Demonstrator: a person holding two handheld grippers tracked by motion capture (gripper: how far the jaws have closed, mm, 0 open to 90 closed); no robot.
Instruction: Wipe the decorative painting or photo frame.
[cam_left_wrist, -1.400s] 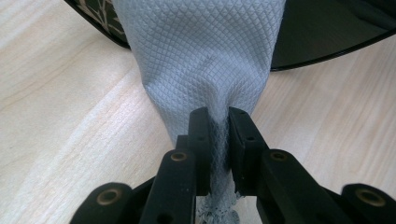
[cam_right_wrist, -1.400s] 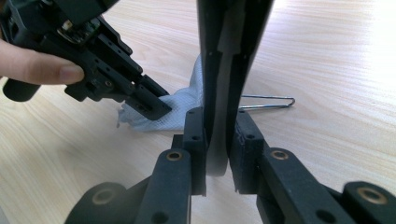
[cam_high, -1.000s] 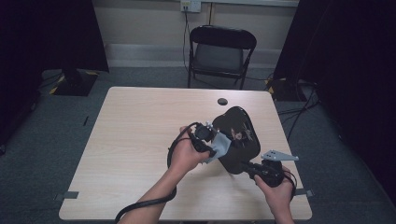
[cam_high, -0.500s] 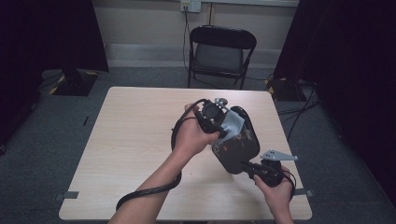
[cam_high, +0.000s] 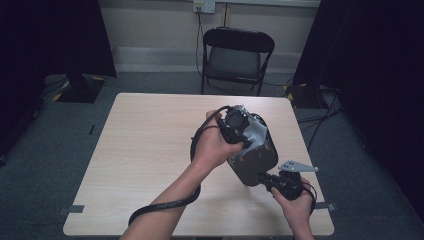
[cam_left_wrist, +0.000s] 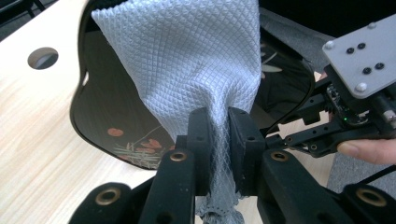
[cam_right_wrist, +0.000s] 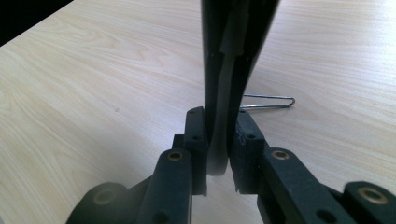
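Wooden table (cam_high: 150, 150), left gripper (cam_left_wrist: 218, 140) pinching grey cloth (cam_left_wrist: 187, 60), right gripper (cam_right_wrist: 219, 140) clamping black floral tray (cam_left_wrist: 107, 112)

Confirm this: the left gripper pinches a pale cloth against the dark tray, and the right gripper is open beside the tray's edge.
Not quite. The right gripper is shut on the tray edge, as the right gripper view shows. The left gripper does pinch the cloth.
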